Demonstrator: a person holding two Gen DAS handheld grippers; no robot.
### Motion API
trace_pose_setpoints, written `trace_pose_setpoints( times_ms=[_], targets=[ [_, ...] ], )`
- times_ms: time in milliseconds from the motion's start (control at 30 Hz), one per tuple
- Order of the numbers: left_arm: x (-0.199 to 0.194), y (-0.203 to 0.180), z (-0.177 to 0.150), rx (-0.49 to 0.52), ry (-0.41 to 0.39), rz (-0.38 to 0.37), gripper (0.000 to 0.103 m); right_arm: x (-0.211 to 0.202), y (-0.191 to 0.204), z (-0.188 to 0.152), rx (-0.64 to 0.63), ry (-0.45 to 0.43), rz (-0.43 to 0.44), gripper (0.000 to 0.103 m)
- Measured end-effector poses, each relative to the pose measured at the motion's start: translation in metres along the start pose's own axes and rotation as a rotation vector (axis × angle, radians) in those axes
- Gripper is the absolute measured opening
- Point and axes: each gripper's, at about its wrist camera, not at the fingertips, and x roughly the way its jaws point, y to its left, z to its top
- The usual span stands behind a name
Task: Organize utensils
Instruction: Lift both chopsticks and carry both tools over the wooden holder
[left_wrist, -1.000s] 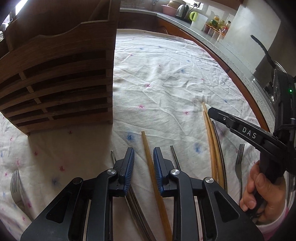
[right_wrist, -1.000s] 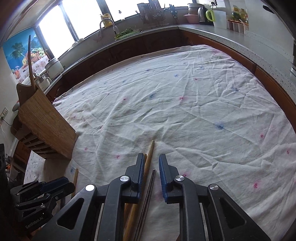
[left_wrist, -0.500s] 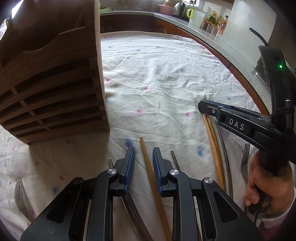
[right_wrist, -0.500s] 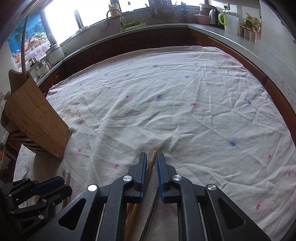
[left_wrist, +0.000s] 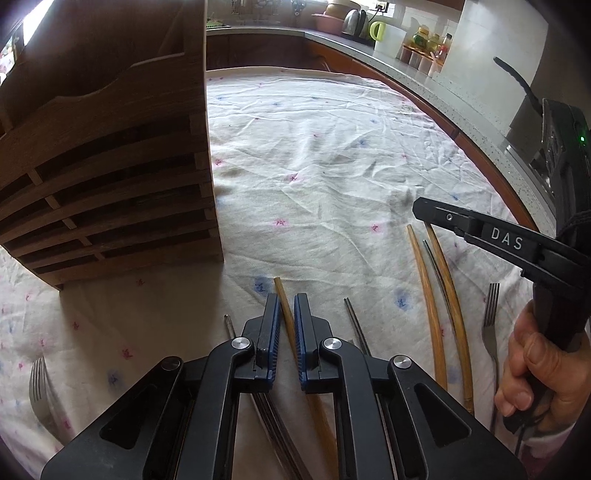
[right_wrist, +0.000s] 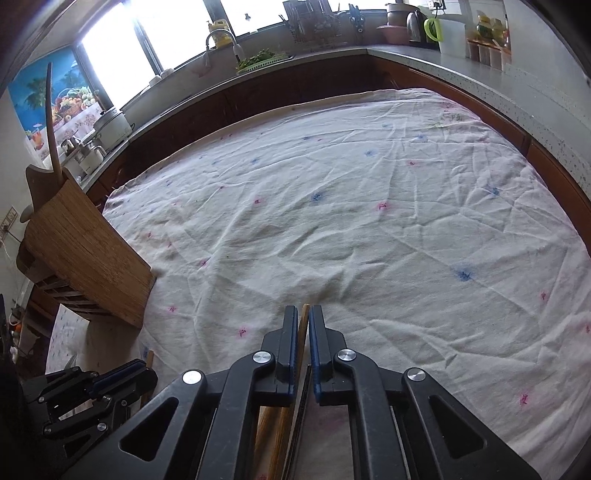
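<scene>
- Chopsticks of pale bamboo lie scattered on a white floral tablecloth, with darker metal ones and forks among them.
- Left gripper is clamped on one bamboo chopstick, its blue pads pressed to either side of the thin stick near its tip.
- Right gripper pinches a second bamboo chopstick the same way; a dark metal chopstick lies just beside it.
- Slatted wooden utensil rack stands to the left on the cloth, its inside not visible.
- Both held sticks' lower lengths vanish beneath the gripper bodies.
- Fork at far left is cut by the frame edge.
</scene>
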Motion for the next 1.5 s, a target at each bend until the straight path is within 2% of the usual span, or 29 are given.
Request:
trace_pose_setpoints(
  times_ms=[200,500,800,1167,1500],
  targets=[
    [-0.032,0.006,-0.002,-0.036,-0.051,-0.059,0.006,-0.041,0.003,0.001,0.019,-0.081,0.045,0.006],
    [-0.107,0.014,-0.008,-0.069,-0.181,-0.142,0.006,-0.115,0.020,-0.001,0.011,-0.205,0.125,0.005],
    [-0.169,0.021,-0.027,-0.081,-0.285,-0.183,0.005,-0.176,0.038,-0.016,-0.024,-0.295,0.164,0.005],
    [-0.229,0.037,-0.045,-0.092,-0.412,-0.182,0.004,-0.229,0.061,-0.024,-0.070,-0.397,0.188,0.005],
    [-0.253,0.061,-0.047,-0.139,-0.489,-0.137,0.004,-0.236,0.082,-0.017,-0.107,-0.425,0.216,0.005]
  ],
)
